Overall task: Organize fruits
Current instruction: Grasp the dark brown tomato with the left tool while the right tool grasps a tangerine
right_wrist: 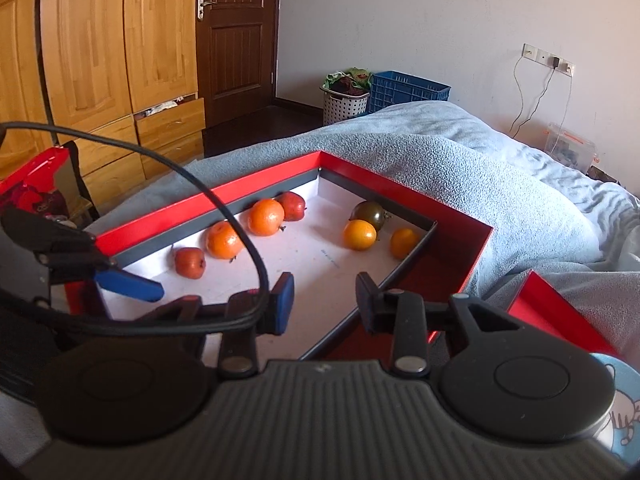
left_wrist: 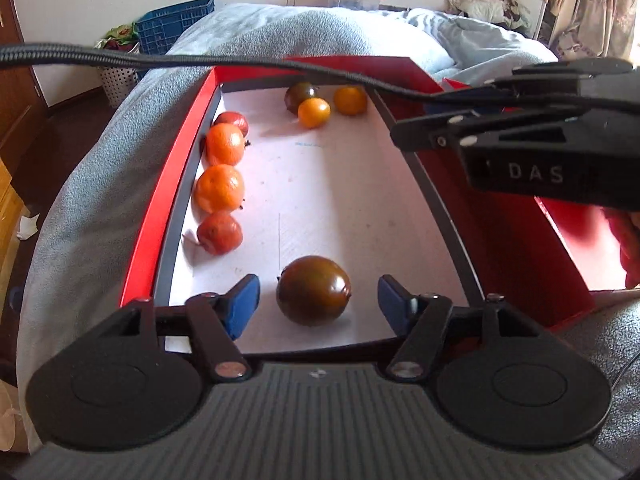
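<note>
eight round glossy fruits (left_wrist: 313, 290) in red-rimmed rectangular tray (left_wrist: 156, 216)

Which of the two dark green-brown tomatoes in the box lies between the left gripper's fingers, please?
The large dark tomato at the box's near end; the other dark tomato sits far off beside two yellow fruits.

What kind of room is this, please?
Most likely a bedroom: the red box of fruit lies on a bed under a blue blanket, with a wooden wardrobe and a laundry basket nearby.
</note>
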Demonstrator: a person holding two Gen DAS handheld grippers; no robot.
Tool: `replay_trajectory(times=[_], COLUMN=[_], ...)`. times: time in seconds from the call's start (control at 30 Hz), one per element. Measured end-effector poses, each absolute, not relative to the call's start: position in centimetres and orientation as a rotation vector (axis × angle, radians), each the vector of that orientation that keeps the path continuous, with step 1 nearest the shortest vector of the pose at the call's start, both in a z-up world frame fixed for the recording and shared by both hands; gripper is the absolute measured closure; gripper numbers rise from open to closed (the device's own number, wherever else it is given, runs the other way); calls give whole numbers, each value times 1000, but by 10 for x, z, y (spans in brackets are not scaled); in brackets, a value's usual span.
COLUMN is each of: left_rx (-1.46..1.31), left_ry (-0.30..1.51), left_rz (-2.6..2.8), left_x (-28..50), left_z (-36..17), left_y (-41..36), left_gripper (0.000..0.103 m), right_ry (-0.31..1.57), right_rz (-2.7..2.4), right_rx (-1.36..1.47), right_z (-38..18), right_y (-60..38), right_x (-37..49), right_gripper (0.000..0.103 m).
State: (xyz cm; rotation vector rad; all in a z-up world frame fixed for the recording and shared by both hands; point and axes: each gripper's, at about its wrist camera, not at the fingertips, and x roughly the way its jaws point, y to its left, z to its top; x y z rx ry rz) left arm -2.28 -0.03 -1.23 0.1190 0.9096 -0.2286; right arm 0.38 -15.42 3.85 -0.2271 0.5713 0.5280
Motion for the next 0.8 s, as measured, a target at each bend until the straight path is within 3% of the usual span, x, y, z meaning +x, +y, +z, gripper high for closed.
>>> replay_trajectory(times=[0.03,0.07,0.1,0.5,0.67,0.8], left_rx=[103,95,85,11,-11,-19], left_ry=[914,920,924,829,842,811], left_rz=[-231,-221,-216,-97,-88,-77], left_x=[-22,-21,-20,-24,-24,-29], left_z=[-13,-15,-18,-4,-10,-7], left_y=[1,3,5,26,29,29], left_gripper=[44,54,56,58,58,58], right_ry=[570,569,569,728,800,780], right_rz=[532,533,530,788,853,885], right_rx=[-228,-234,-244,-299,-536,-543], right_z=[40,41,41,23,10,19], right_y=[-153,-150,-148,-97,-60,-52], right_x=[4,6,8,61,65,67], right_gripper=[66,66,67,65,65,65])
